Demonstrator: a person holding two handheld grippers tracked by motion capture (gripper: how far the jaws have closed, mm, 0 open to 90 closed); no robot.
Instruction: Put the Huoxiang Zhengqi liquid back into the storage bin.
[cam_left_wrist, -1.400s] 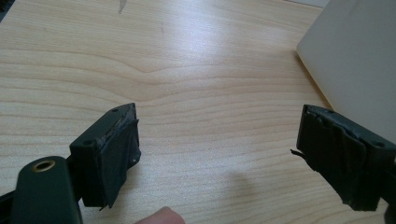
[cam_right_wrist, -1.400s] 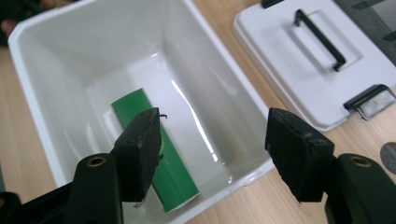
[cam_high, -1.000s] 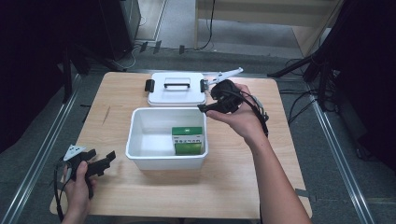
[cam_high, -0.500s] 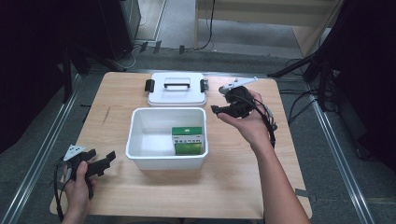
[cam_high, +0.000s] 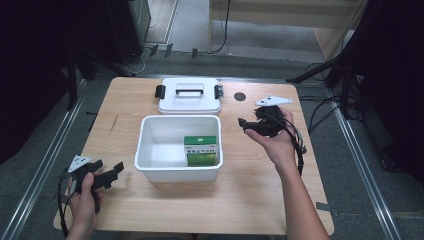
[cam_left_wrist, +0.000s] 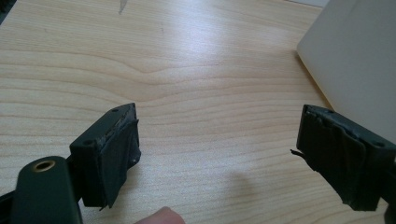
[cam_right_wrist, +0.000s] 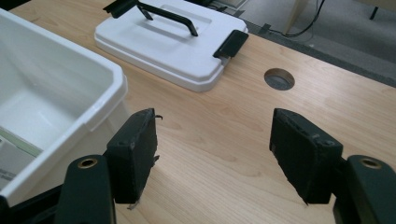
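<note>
Box (cam_high: 201, 150) sits inside the white bin (cam_high: 150, 127), lid (cam_high: 189, 95) off behind it, both tools, right (cam_high: 244, 123) just widening, left (cam_high: 116, 169), gaping empty.

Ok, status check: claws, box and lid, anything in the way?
Right claw open, nothing between the jaws, just been opening, beside bin. Left claw open, low at table's near left. Green box inside bin. Lid off, behind bin. Path clear.

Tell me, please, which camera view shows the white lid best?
The high view: the whole lid with its handle and both clips lies behind the white bin. The right gripper view shows it slanted, cropped at the top edge.
</note>
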